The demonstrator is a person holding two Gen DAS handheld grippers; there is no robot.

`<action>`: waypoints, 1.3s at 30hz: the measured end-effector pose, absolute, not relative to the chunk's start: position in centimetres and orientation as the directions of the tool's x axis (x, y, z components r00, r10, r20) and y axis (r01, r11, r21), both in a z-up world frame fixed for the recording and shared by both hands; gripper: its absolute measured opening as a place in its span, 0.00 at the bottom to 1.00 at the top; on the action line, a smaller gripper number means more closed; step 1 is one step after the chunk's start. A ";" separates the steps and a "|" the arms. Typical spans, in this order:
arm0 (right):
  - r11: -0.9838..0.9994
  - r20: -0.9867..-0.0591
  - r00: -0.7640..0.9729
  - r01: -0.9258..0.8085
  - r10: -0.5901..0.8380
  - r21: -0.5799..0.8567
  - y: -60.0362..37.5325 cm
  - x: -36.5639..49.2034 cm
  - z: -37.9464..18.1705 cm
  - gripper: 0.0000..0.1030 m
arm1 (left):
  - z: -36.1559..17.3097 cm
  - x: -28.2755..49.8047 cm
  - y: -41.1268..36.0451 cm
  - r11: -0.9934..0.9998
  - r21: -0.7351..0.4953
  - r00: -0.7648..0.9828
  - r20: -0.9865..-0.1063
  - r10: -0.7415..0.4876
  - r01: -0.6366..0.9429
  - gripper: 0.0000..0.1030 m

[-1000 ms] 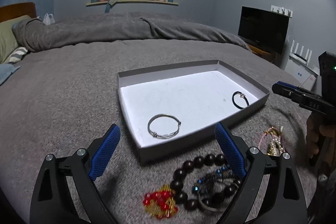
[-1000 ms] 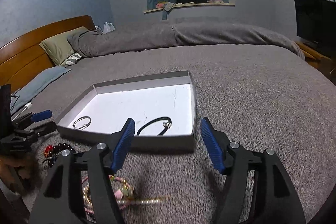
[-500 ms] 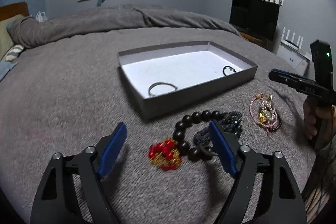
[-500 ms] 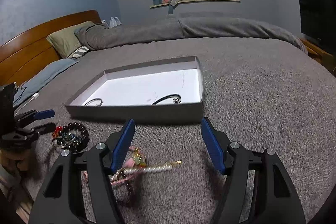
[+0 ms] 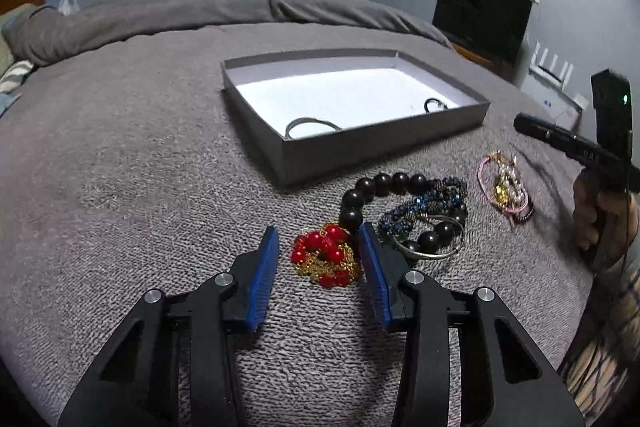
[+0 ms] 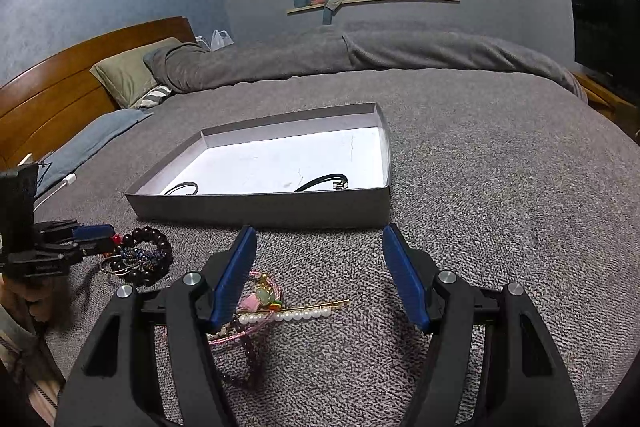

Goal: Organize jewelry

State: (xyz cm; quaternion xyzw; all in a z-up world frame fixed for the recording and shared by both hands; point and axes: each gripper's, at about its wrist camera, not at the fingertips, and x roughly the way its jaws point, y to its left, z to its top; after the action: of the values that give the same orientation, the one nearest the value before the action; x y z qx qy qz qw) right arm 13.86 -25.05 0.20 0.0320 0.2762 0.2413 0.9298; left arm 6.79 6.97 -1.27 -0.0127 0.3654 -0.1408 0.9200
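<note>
While the left gripper (image 5: 318, 259) is closing in, the findings are as follows.

Landmark: grey box (image 5: 384, 143), sitting open on the bed (image 5: 120, 167).

Left jaws: narrowing from a wide spread over the last moments, now bracketing the red bead and gold chain piece (image 5: 324, 259); pads are standing just beside it, not yet pressing.

Red piece: lying on the bed in front of the box's near wall, touching the dark bead bracelet (image 5: 384, 187) pile.

Right jaws: right gripper (image 6: 316, 275) standing spread, holding nothing; hovering over the pink cord bracelet (image 6: 256, 307) and pearl pin (image 6: 296, 315), also in front of the box.

Box contents: silver bangle (image 5: 312, 125) and black cord loop (image 5: 436, 103) lying inside, well apart.

Change noted: left gripper has been dropping toward the pile, away from the box.

Meaning: judged as a pick about to begin; most pieces are remaining outside.

Risk: chain may be snagging the neighbouring beads.
</note>
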 end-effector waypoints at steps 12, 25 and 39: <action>0.855 -0.517 0.686 -0.467 0.512 0.228 -25.5 13.4 -0.6 0.63 | -0.6 6.8 7.9 0.969 -0.145 0.737 -0.629 -0.248 0.202 0.22; 0.831 -0.596 0.608 -0.520 0.524 0.200 -23.7 13.4 -1.7 0.38 | -0.9 7.6 8.9 0.980 -0.149 0.738 -0.645 -0.199 0.134 0.22; 0.824 -0.607 0.607 -0.547 0.513 0.149 -22.6 13.2 -1.7 0.33 | -2.5 8.7 8.8 0.981 -0.155 0.675 -0.713 -0.192 0.116 0.35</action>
State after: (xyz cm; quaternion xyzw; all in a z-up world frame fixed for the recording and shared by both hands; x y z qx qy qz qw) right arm 13.19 -22.63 -1.69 -0.0260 0.3302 0.2956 0.8960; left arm 8.67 8.85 -2.51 -0.0482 0.3943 -0.0845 0.9138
